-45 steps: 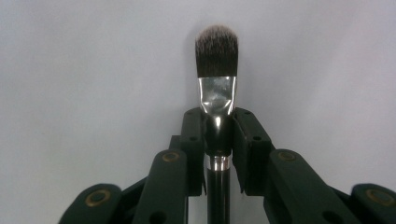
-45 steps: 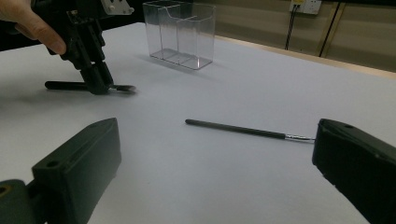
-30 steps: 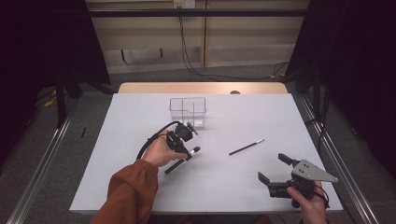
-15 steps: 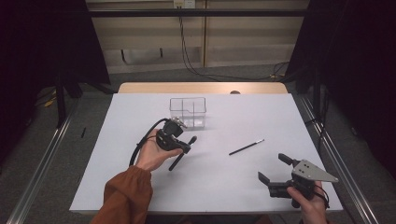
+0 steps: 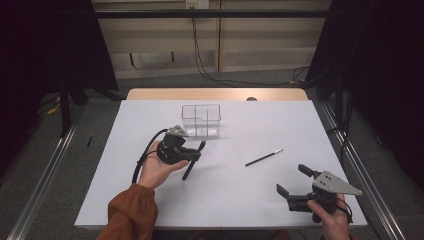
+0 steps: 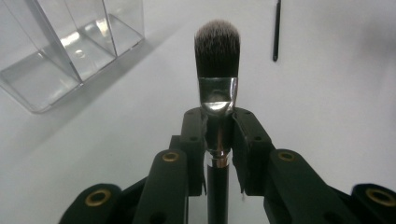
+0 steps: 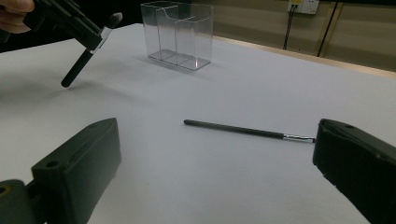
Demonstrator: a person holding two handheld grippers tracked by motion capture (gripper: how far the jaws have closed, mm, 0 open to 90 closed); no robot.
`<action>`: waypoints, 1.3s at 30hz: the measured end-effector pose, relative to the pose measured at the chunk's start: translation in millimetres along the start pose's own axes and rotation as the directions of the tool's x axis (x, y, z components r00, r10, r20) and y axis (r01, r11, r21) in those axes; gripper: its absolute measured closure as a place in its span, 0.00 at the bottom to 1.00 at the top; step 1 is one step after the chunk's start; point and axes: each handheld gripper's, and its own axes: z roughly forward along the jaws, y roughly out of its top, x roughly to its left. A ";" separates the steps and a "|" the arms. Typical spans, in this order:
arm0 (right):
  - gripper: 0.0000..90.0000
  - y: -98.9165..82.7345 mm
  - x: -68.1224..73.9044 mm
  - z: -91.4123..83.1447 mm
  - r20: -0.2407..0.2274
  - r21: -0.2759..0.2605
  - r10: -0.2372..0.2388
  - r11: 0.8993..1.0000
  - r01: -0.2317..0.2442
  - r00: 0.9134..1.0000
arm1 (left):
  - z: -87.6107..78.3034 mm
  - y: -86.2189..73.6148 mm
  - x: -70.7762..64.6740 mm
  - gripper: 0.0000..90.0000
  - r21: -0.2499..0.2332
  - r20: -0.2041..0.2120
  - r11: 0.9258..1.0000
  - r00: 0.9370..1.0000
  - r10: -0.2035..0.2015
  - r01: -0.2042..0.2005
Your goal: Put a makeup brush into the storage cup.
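My left gripper (image 5: pixel 194 156) is shut on a black makeup brush (image 5: pixel 192 163), held a little above the white table (image 5: pixel 240 200) just in front of the clear organizer (image 5: pixel 201 120). In the left gripper view the fingers (image 6: pixel 194 135) clamp the brush (image 6: pixel 217 46) at its silver ferrule, bristles pointing away from me. A thin black brush (image 5: pixel 264 158) lies flat on the table right of centre. Near the front right edge my right gripper (image 5: pixel 291 179) stands open with nothing between its jaws. The thin brush (image 7: pixel 247 131) lies just beyond its fingertips (image 7: pixel 93 140).
The clear organizer (image 7: pixel 180 35) has several open compartments and stands at the back middle of the table. The left gripper's cable (image 5: pixel 142 157) loops beside the hand. A wooden strip (image 5: pixel 215 94) runs along the table's far edge.
The left hand has carried the gripper and the black brush to the left, and the brush now tilts up off the table. The right gripper has kept still.
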 end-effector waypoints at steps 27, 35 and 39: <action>0.01 0.0 0.3 -0.6 -0.003 -0.005 0.000 1.000 0.000 1.000 | -14.8 -5.0 -0.2 0.84 -0.383 0.003 0.923 0.999 -0.039 0.037; 0.01 0.6 1.2 -1.0 -0.012 -0.009 -0.005 1.000 0.005 1.000 | -15.6 -8.4 0.9 0.84 -0.452 -0.016 0.892 0.999 -0.029 0.019; 0.01 0.6 1.0 -0.9 -0.014 -0.011 -0.004 1.000 0.004 1.000 | -18.4 -6.5 -0.9 0.84 -0.477 -0.024 0.879 0.999 -0.034 0.018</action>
